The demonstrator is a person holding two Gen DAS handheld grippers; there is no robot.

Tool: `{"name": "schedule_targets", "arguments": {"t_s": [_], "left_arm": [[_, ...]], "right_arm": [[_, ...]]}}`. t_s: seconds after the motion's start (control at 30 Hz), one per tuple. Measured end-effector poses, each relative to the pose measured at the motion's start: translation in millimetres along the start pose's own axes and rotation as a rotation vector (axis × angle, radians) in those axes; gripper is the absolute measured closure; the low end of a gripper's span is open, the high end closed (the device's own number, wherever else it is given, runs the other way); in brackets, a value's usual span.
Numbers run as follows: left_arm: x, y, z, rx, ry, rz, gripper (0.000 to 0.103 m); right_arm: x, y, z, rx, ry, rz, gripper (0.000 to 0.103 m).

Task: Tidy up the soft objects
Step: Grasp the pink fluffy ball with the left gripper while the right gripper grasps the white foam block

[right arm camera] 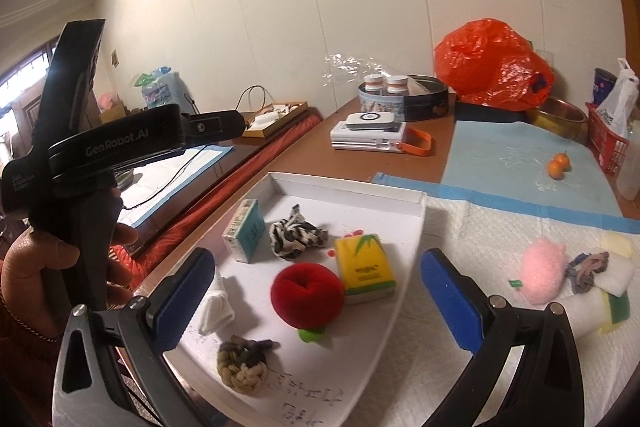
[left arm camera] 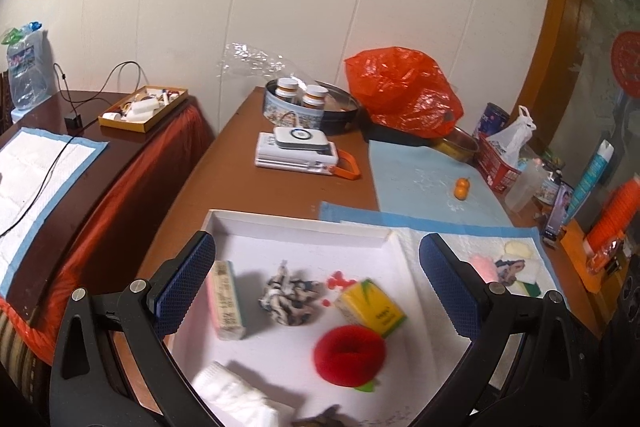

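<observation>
tray white, on table, holds red plush apple, yellow pack, striped rope knot, teal box, brown knot | pink plush on pad right of tray | left gripper wide open, empty, above tray | right gripper wide open, empty | orange bag at back
</observation>
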State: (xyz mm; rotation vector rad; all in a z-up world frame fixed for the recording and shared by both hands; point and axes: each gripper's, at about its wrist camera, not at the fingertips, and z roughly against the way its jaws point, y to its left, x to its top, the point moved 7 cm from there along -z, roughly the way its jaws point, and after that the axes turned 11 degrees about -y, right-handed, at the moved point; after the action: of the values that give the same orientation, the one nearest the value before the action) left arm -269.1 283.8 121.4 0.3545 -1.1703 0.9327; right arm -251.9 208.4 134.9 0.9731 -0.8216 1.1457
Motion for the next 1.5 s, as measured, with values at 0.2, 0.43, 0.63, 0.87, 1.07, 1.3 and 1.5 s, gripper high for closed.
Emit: {"name": "schedule_targets", "arguments": {"t_s": [0.2,0.43,0.63,0.87,1.07,1.3,1.5], "left_arm": [[-7.5,-46.9,-3.7,-0.037,0.024,-0.033,0.000],[-26.3,-118.7,-15.3,-0.107,0.076,-0.102,0.000],[-38.8,-172.7,-29.4,-0.182,0.123,-0.131,0.000],[-43.5,-217.1,-46.6,-0.259,0.072,-0.166,0.000],[-66.1,-227.5,-99.9,-0.226,0.229,-0.219,0.000],[-122.3,-247.9,-149.5,-0.222,0.379,-0.299,0.000],[-142.4,-262.7,-176.7,-0.219,0.421,-0.344,0.000]], "right_arm": [[4.0,-39.0,21.9,-0.042,-0.026,-0.047,0.000],[3.6,-98.9,46.4,-0.108,-0.045,-0.138,0.000],[6.8,-150.5,75.1,-0.161,-0.096,-0.173,0.000],[25.5,-209.5,113.4,-0.183,-0.281,-0.190,0.000],[29.6,-278.5,129.7,-0.329,-0.238,-0.105,0.000],[-6.1,-328.6,102.4,-0.302,-0.073,-0.097,0.000],[-27.5,-324.6,65.8,-0.232,0.024,-0.071,0.002]]}}
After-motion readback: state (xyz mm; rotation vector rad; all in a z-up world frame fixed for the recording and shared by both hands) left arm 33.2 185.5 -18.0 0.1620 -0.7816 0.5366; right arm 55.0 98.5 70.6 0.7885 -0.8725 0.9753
